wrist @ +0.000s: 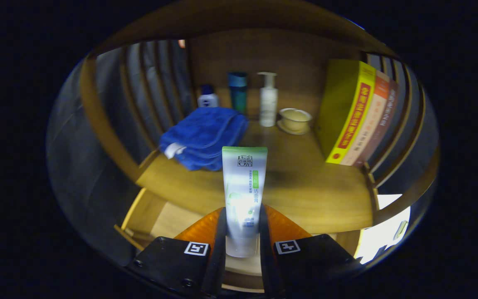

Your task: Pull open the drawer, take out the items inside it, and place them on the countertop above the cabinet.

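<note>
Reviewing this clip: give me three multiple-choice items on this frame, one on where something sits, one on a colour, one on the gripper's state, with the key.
1. Where does the folded towel lie?
A. inside the open drawer
B. on the countertop, beyond the fingers, in front of the small bottles
C. on top of the books

2. What colour is the spine of the nearest upright book?
A. yellow
B. black
C. purple

3. What is the gripper doing?
A. open, holding nothing
B. shut on the towel
C. shut on the tube

Key: 1 B, the towel rests on the wooden top ahead of the white-and-blue bottle; 2 A, the nearest spine is yellow with a red strip; 3 C, both fingers press the tube's lower sides, and it stands upright between them above the open drawer.
</note>
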A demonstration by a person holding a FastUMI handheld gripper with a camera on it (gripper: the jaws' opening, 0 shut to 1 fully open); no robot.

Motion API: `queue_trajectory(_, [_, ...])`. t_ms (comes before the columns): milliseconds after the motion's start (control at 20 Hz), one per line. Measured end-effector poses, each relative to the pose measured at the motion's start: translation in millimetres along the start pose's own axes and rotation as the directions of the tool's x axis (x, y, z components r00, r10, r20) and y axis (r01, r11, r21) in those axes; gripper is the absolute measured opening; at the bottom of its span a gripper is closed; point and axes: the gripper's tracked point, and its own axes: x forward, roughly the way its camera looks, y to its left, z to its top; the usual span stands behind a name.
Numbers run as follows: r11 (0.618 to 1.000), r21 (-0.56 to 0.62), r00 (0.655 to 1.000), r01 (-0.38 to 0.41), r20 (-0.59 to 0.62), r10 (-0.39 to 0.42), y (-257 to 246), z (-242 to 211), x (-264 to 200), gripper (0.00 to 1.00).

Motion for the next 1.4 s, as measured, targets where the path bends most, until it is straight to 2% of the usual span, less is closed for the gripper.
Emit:
queue_trajectory(350, [0.988, 0.108, 0.989, 0.109, -0.108, -0.097, -24.7, -21.5, 52.5, 0.45])
queue_trajectory(550, [0.983, 0.118, 0.986, 0.142, -0.106, -0.13, -30.2, -23.0, 61.8, 0.47])
queue_trajectory(750, [0.981, 0.108, 0.985, 0.159, -0.087, -0.15, -33.8, -19.6, 62.9, 0.57])
queue_trajectory(900, [0.98, 0.106, 0.984, 0.168, -0.071, -0.161, -30.0, -17.0, 54.1, 0.86])
queue_trajectory(1050, [0.984, 0.096, 0.988, 0.153, -0.003, -0.154, -22.2, -2.3, 37.3, 0.93])
queue_trajectory(1200, [0.985, 0.089, 0.985, 0.148, 0.077, -0.154, -15.1, 10.4, 11.1, 0.93])
queue_trajectory(1300, [0.987, 0.102, 0.974, 0.128, 0.175, -0.144, -5.6, 20.9, -10.3, 0.93])
queue_trajectory(1400, [0.986, 0.121, 0.948, 0.112, 0.284, -0.143, 2.7, 25.9, -36.9, 0.93])
